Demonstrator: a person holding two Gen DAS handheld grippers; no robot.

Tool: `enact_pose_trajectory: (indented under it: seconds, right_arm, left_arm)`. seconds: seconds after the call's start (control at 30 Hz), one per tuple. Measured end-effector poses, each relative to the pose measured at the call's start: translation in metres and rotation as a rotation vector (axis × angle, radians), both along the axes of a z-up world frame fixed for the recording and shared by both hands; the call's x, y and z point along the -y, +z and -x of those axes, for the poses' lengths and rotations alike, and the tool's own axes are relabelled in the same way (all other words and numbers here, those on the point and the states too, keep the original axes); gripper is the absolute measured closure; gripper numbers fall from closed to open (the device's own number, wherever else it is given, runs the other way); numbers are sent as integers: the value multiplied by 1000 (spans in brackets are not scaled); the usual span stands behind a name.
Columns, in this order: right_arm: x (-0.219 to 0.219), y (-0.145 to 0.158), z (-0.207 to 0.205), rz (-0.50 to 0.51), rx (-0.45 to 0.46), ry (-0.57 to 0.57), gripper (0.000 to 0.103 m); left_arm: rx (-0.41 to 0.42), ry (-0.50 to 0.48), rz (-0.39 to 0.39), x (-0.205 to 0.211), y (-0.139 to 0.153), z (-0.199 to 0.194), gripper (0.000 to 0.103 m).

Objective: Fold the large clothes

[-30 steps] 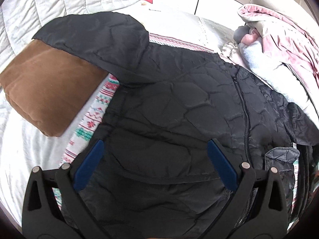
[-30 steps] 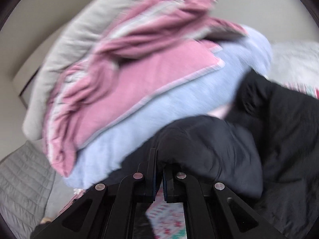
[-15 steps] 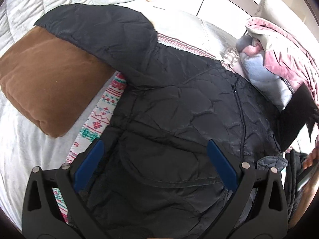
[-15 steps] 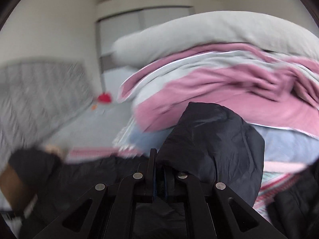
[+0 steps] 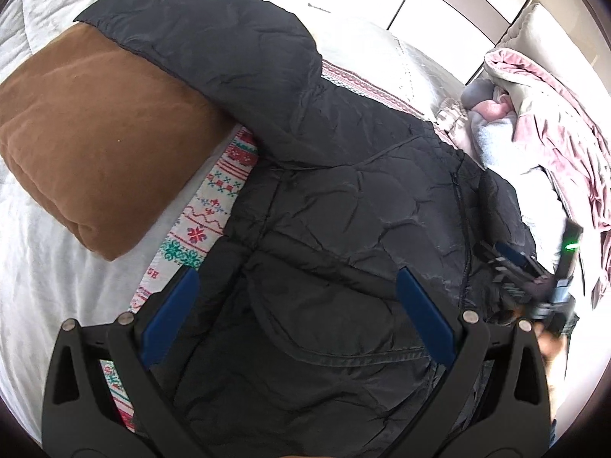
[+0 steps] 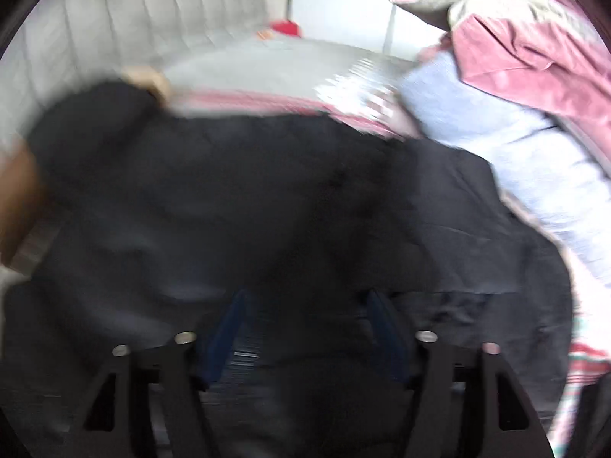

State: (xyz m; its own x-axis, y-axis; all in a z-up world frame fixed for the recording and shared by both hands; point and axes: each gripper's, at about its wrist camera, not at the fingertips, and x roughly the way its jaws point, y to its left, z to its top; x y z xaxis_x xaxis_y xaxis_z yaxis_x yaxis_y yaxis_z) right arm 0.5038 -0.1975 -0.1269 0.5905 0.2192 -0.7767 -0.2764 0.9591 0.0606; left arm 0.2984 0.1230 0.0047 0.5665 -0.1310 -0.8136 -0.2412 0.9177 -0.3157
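The left gripper [image 5: 294, 290] points forward and down with its jaws spread wide, blue pads facing each other and nothing between them. The right gripper [image 6: 305, 316] also has its jaws parted, empty, though its own view is smeared by blur. In the left wrist view it shows at the far right, a hand [image 5: 550, 343] partly visible behind it.

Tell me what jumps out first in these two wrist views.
A big black quilted jacket fills the middle of the bed, one sleeve thrown over a brown cushion on the left. The left gripper hangs open above the jacket's lower half. A heap of pink and pale blue bedding sits at the right; the right gripper, also open, is motion-blurred over the jacket.
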Motion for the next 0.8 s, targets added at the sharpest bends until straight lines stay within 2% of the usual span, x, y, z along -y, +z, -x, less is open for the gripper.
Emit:
enact_pose_trajectory:
  seconds: [0.07, 0.13, 0.3, 0.37, 0.43, 0.5, 0.57, 0.63, 0.67, 0.73, 0.8]
  right_arm:
    - [6, 18, 7, -153, 35, 36, 30]
    - [15, 28, 9, -225, 48, 32, 28]
    - [71, 32, 7, -472, 56, -94, 28]
    - [104, 25, 10, -565, 64, -192, 28]
    - [138, 12, 6, -658, 57, -341, 28]
    - [178, -19, 2, -811, -11, -548, 27]
    - [202, -46, 1, -933, -79, -665, 28]
    - [210, -67, -5, -994, -128, -708, 27]
    - [206, -70, -9, -986, -140, -699, 28]
    - [189, -60, -17, -935, -134, -658, 27]
    - [166, -41, -24, -939, -98, -556, 27]
  left_arm:
    - [-1, 0, -7, 0, 0, 0, 0]
    - [-5, 0, -5, 0, -1, -1, 0]
    - [-3, 4, 5, -2, 0, -1, 0]
    - [-3, 5, 7, -3, 0, -1, 0]
    - [-5, 6, 15, -3, -1, -1, 0]
    - [-7, 6, 23, -4, -1, -1, 0]
    - [-7, 7, 28, -5, 0, 0, 0]
    - [-5, 6, 30, -5, 1, 0, 0]
    - [-6, 5, 31, -4, 1, -1, 0]
    - [-7, 0, 28, -4, 1, -1, 0]
    - [-8, -4, 19, -2, 0, -1, 0]
